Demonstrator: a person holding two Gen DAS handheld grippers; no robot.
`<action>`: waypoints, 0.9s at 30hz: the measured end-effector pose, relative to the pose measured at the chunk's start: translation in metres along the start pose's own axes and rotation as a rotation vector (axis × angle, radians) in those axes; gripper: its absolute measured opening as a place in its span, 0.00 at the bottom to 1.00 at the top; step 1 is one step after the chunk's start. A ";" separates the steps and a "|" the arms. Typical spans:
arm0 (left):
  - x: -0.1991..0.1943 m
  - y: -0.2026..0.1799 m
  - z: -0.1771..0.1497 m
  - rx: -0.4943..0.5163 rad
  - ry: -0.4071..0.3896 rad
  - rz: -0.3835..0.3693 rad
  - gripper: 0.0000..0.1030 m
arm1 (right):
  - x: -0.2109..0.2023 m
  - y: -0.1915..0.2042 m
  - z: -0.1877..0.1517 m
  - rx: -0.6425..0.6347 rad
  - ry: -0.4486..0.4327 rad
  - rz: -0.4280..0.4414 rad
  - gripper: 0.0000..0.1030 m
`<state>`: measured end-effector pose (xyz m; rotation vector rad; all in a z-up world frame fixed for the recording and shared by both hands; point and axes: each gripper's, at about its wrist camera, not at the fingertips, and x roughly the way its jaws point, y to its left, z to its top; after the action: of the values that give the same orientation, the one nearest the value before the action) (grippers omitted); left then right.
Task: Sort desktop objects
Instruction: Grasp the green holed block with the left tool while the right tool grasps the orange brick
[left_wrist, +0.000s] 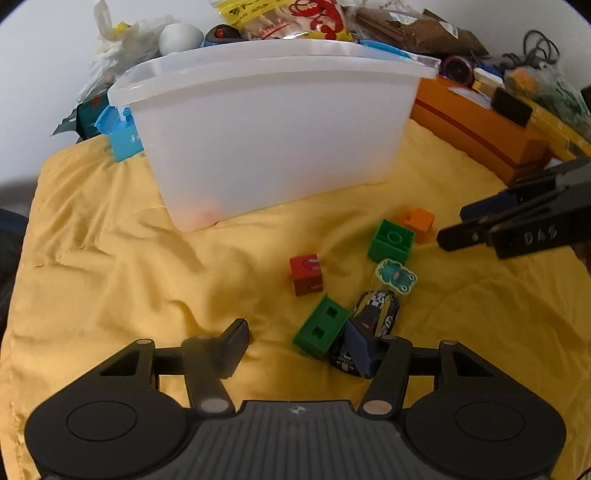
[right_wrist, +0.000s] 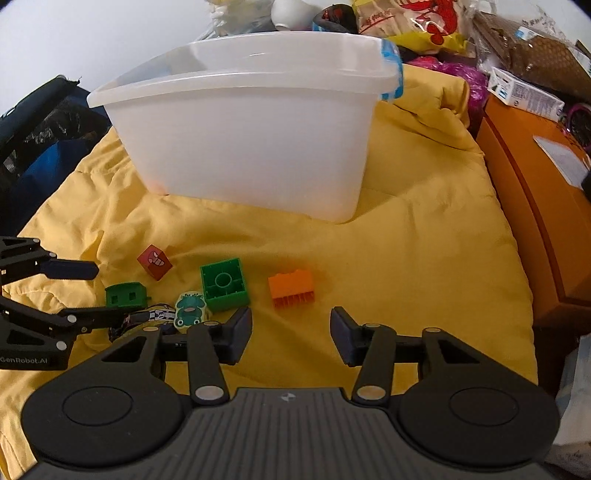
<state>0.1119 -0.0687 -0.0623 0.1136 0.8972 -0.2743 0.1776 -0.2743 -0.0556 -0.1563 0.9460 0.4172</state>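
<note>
Jaws over toy car (left_wrist: 373, 325) clearer from left wrist.

A rumpled yellow cloth (left_wrist: 110, 258) covers the table. Behind it rises a plain pale wall (right_wrist: 92, 37), evenly lit. Clutter lines the far edge: snack bags (left_wrist: 295, 18), a crumpled white plastic bag (left_wrist: 114, 48) and a long orange box (left_wrist: 476, 129) along the right side.

Small blocks (right_wrist: 223, 285), toy car (left_wrist: 376, 314), frog eraser (left_wrist: 396, 277) before translucent bin (left_wrist: 273, 136)
</note>
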 end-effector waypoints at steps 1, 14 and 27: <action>0.001 0.000 0.002 0.004 -0.001 -0.002 0.60 | 0.003 0.001 0.001 -0.009 0.000 -0.005 0.49; 0.013 -0.003 0.001 0.067 0.038 0.027 0.57 | 0.024 0.005 0.006 -0.080 0.007 -0.027 0.48; 0.010 0.004 0.004 0.019 -0.013 -0.006 0.25 | 0.029 0.007 0.006 -0.068 -0.007 0.002 0.34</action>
<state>0.1223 -0.0674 -0.0677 0.1262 0.8826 -0.2892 0.1946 -0.2578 -0.0754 -0.2153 0.9253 0.4518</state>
